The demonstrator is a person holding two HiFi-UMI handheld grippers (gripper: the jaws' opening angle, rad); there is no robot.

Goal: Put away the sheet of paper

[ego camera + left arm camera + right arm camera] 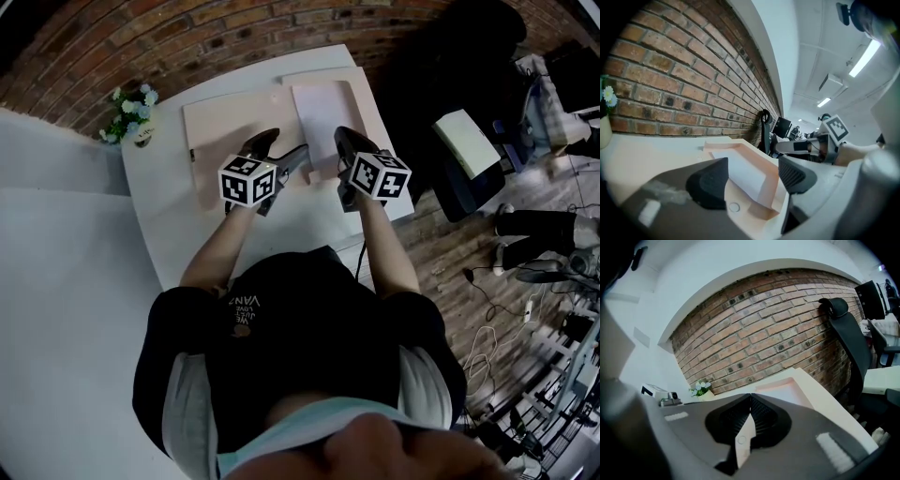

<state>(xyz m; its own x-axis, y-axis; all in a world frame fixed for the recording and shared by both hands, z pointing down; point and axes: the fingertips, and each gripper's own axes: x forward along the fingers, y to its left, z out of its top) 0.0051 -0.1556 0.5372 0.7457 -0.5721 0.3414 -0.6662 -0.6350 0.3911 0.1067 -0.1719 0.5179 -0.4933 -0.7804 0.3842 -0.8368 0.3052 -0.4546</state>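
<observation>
Brick wall runs behind one white table (159, 216). At the table's far left corner stands one small vase of pale flowers (131, 114).

Next comes one peach folder (230, 131), lying opened out on the tabletop, its wide left leaf bare. One round stud (734, 206) shows on its near edge in the left gripper view.

Two grippers are held over the folder's near side, each carrying one cube with square markers. The left gripper (754, 176) is released: its two dark jaws stand well apart. The folder's near corner and the stud show in the gap, and neither pad presses on them. In the head view it hovers at the middle of the folder's near edge (281, 152).

One sheet of paper (319, 120), white, lies on the folder's right part, framed by a peach rim at its right side and near end. The left gripper view shows it just beyond the jaws (743, 176). In the right gripper view it lies flat ahead of the jaws (787, 391).

The right gripper (751, 417) is clenched. Its two ribbed jaws meet on a thin peach edge of the folder, which stands up between them. From the head it sits at the sheet's near right corner (343, 142).

One black office chair (848, 341) stands past the table's right end, against the brick.
</observation>
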